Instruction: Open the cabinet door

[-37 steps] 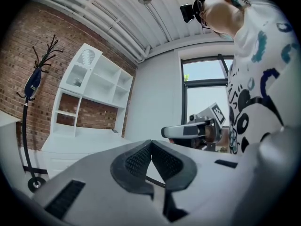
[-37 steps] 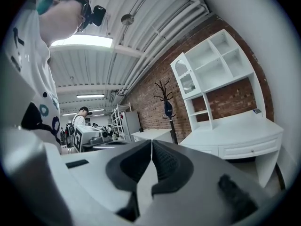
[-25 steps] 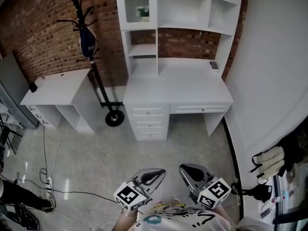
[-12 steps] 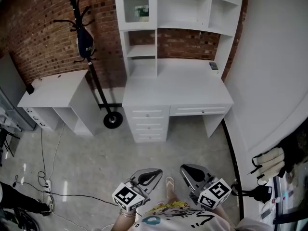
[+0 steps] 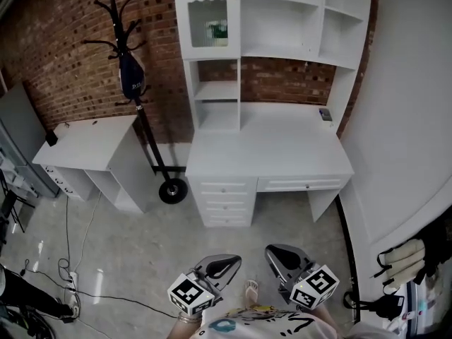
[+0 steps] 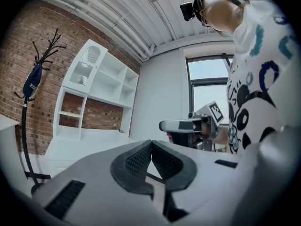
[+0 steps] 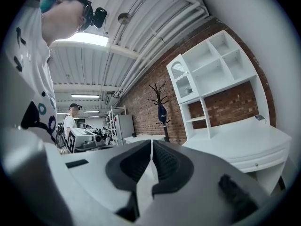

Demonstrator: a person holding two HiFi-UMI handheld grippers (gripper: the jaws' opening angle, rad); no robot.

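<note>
The cabinet door (image 5: 210, 21) is a shut glass-fronted white door at the top left of the hutch on a white desk (image 5: 268, 147); something green shows behind the glass. The door also shows far off in the left gripper view (image 6: 87, 65) and the right gripper view (image 7: 181, 81). My left gripper (image 5: 229, 262) and right gripper (image 5: 277, 254) are side by side at the bottom of the head view, well short of the desk, pointing level toward it. Both are shut with nothing between the pads (image 6: 141, 157) (image 7: 162, 160).
A black coat rack (image 5: 131, 69) with a dark bag stands left of the desk, beside a low white side unit (image 5: 85, 143). Cables (image 5: 70, 267) trail over the floor at left. A white wall (image 5: 402, 140) curves along the right. A small dark item (image 5: 325, 114) lies on the desk.
The desk and hutch have come nearer and sit lower in the head view; both grippers have moved forward with the person. Their jaws stay shut.
</note>
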